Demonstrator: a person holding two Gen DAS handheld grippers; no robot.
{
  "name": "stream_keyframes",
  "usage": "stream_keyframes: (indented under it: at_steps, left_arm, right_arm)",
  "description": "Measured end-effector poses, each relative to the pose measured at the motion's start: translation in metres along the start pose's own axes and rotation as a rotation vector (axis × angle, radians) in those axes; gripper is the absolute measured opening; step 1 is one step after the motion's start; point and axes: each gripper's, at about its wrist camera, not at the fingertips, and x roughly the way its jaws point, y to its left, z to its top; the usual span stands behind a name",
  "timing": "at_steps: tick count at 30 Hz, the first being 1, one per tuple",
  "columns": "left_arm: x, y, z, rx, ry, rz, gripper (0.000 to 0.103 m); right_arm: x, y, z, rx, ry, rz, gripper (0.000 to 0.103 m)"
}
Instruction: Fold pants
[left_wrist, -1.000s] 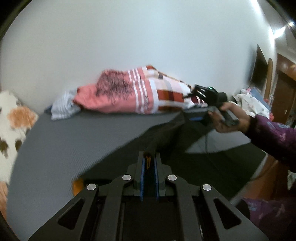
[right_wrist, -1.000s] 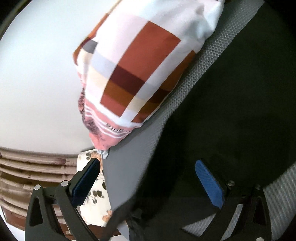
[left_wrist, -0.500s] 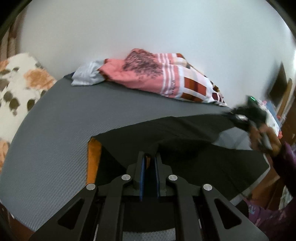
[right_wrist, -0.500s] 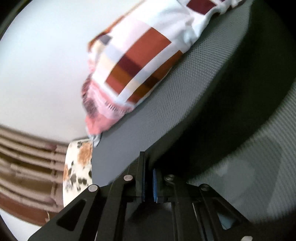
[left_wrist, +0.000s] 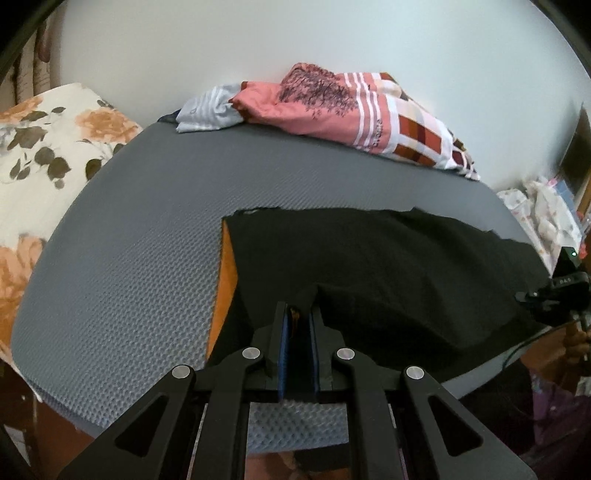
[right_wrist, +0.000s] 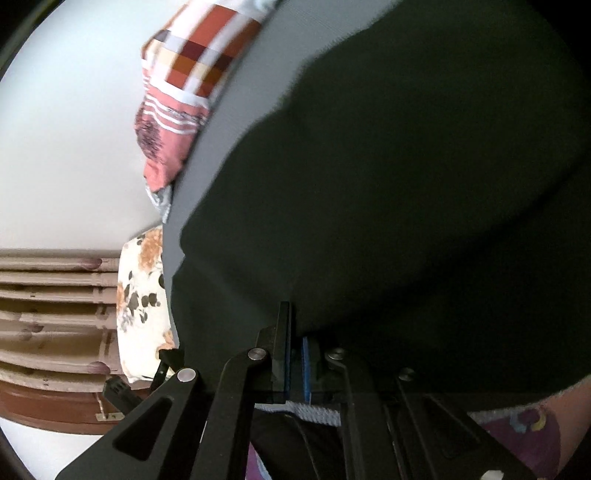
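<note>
Black pants (left_wrist: 369, 266) spread across the grey mattress (left_wrist: 147, 221), orange lining showing at left edge. Left gripper (left_wrist: 297, 321) and right gripper (right_wrist: 295, 343) both clamped on fabric. Advice: lower the 2 grips level, keep cloth taut, align edges before release.

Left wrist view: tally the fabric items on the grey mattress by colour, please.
Black: 1, the pants with an orange lining
Pink with stripes and checks: 1, the bundled blanket
Pale blue-grey striped: 1, the crumpled cloth
Total: 3, not counting the floral pillow beside the mattress.
</note>
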Motion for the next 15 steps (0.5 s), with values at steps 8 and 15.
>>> stream_keyframes:
  at_steps: [8,15]
  left_arm:
    - [-0.005,0.000,-0.010,0.040,-0.003,0.047,0.013]
    - [-0.012,0.018,-0.014,0.032,-0.013,0.233,0.055]
  right_arm:
    - [-0.002,-0.008,-0.012,-0.007,0.023,-0.014,0.005]
    - [0.009,-0.013,-0.021,0.005,0.060,-0.015,0.005]
